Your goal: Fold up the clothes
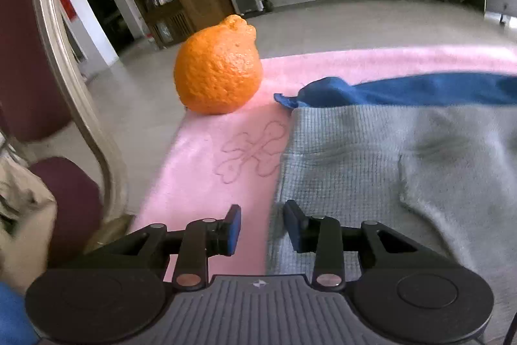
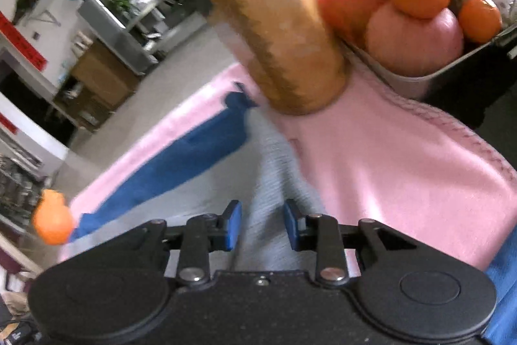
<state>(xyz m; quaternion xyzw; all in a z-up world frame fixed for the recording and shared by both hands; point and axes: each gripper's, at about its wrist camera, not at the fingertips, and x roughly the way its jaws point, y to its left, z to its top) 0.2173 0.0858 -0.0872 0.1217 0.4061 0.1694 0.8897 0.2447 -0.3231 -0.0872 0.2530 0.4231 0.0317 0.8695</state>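
Jaws spread on both, nothing pinched. Left gripper (image 1: pixel 261 227) straddles near-left edge of grey garment (image 1: pixel 371 157), likely lining up for fold. Right gripper (image 2: pixel 262 223) over grey cloth too. Garment flat on pink-covered surface (image 1: pixel 200 170), blue piece (image 1: pixel 420 89) along far edge; orange (image 1: pixel 218 67) far left, clear.
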